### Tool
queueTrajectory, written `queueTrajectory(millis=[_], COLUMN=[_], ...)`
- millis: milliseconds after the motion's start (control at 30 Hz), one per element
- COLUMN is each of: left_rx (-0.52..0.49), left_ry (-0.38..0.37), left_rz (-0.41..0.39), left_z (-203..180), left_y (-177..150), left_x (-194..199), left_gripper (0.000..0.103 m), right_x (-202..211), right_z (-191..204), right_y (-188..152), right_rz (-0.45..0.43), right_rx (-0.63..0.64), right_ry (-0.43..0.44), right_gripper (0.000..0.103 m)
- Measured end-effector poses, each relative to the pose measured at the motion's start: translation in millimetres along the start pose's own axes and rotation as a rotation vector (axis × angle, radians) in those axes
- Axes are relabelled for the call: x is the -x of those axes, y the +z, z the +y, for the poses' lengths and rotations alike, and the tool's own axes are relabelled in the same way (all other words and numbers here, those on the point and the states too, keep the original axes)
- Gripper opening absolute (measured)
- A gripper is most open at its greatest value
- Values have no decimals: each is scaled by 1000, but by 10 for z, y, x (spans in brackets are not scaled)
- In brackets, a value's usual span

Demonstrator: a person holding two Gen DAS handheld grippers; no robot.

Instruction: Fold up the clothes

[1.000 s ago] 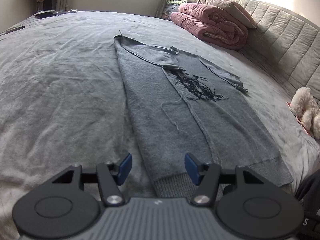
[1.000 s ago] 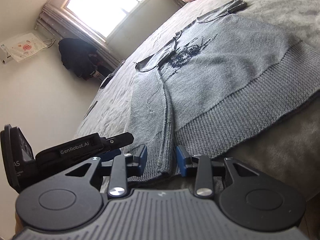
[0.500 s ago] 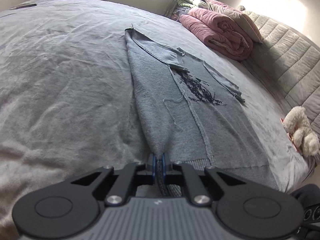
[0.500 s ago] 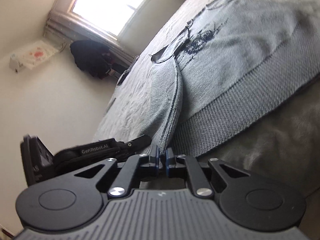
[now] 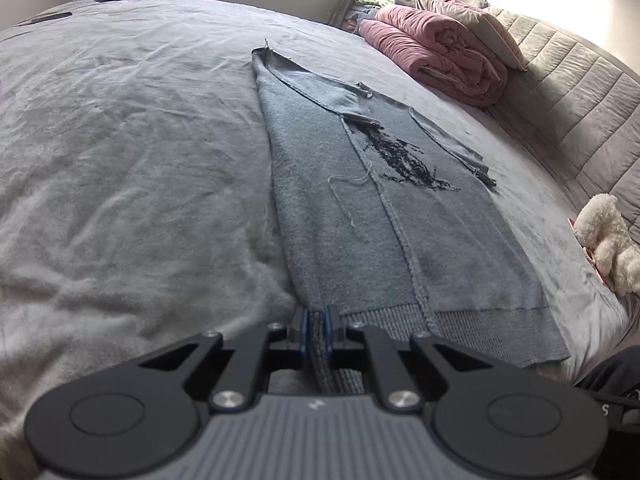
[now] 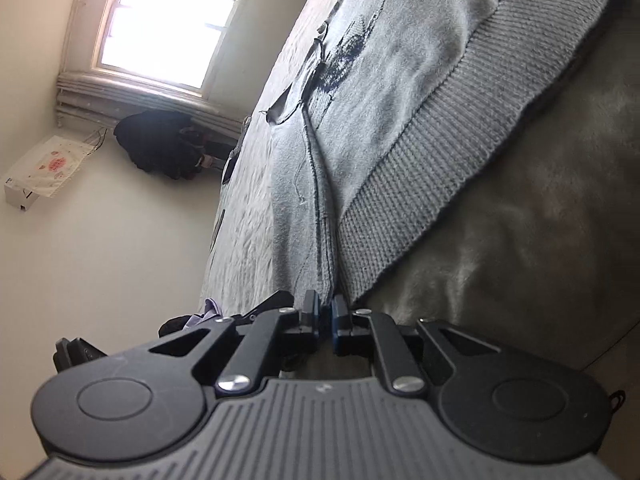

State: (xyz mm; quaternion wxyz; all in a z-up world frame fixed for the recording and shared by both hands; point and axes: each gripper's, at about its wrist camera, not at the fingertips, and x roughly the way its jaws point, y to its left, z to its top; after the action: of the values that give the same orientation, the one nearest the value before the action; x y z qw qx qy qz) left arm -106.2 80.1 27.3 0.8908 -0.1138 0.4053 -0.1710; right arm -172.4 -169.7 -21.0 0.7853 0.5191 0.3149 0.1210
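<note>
Pinching ribbed hem of grey sweater (image 5: 384, 216) on bed (image 5: 120, 160), left tool (image 5: 316, 330) and right tool (image 6: 326, 318) clamped; lengthwise fold begun; lifting together probably required next.

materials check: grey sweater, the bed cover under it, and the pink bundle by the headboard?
Sweater: knitted yarn, probably wool or acrylic; matte, slightly fuzzy, ribbed hem, a loose thread on top.
Bed cover: soft woven or brushed fabric, light grey, matte, finely creased; fibre unclear.
Pink bundle: looks like a padded quilt, velvety sheen, thick rolled folds.
</note>
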Motion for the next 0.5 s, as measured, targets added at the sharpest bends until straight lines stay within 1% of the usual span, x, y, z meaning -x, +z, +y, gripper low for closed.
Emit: queueTrajectory(millis=[100, 167, 200, 233, 300, 367, 400, 500], left_rx=[11, 19, 18, 13, -7, -37, -54, -76], left_ry=[-14, -27, -31, -32, -26, -18, -14, -16], left_rz=[-6, -3, -4, -8, -12, -10, -8, -15], left_z=[26, 26, 18, 4, -33, -67, -84, -103], left_y=[6, 3, -1, -8, -23, -39, -47, -48], left_x=[14, 10, 8, 7, -7, -27, -37, -22], left_gripper=[12, 21, 27, 31, 33, 28, 7, 6], right_x=[-2, -11, -16, -22, -23, -18, -16, 5], right_z=[23, 48, 63, 80, 103, 107, 111, 156], right_y=[-22, -43, -53, -63, -75, -88, -93, -106], right_rz=[7, 9, 8, 8, 6, 6, 5, -8], right_rx=[22, 54, 71, 85, 101, 112, 120, 161], right_ry=[-2, -20, -29, -35, -38, -43, -46, -56], right_gripper=[10, 11, 11, 11, 11, 11, 11, 11])
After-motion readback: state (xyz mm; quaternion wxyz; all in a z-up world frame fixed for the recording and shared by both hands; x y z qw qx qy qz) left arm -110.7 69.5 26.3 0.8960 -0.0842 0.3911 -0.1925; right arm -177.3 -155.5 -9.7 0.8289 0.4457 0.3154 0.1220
